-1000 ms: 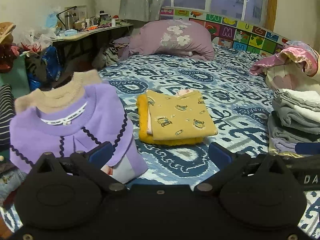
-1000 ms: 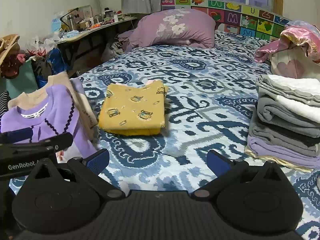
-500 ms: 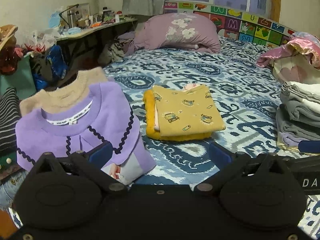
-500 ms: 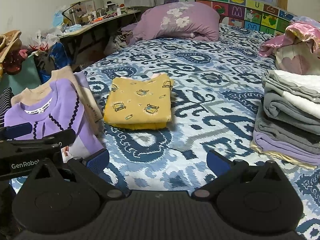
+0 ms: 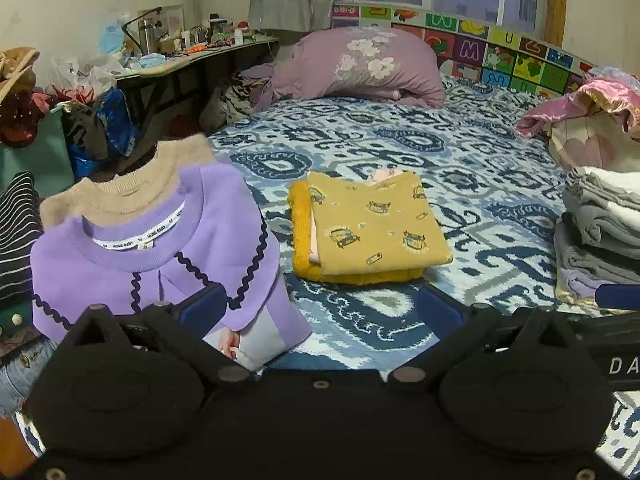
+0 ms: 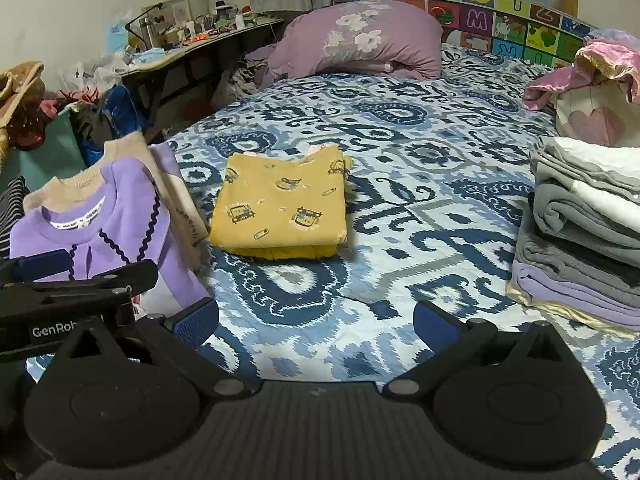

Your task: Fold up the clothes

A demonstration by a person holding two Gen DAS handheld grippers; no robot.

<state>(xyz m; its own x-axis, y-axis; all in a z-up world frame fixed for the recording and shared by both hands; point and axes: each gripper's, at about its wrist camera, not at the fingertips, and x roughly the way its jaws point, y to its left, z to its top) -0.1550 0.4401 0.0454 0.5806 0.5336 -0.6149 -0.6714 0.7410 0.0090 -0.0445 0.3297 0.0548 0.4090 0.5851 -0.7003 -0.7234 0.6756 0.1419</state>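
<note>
On the blue-and-white patterned bedspread, mid-bed: folded yellow printed garment, a squared stack, lying flat, nothing touching it.

Left edge of bed: purple sweater with dark wavy trim, folded, neck toward the headboard, lying on top of a beige knit sweater. A striped dark garment sits just beside these, further left.

Right edge of bed: stack of folded grey, white and lilac clothes, well apart from the yellow garment. Behind the stack, a pink satin bundle.

Head of bed: purple floral pillow against a colourful alphabet-tile headboard. A cluttered desk stands off the far left corner.

Left gripper: fingers spread wide, nothing between them; left pad overlaps the lower hem of the purple sweater in view, contact not determinable. Right gripper: fingers likewise wide apart, empty, over bare bedspread at the near edge. Both grippers point toward the yellow garment, side by side.
</note>
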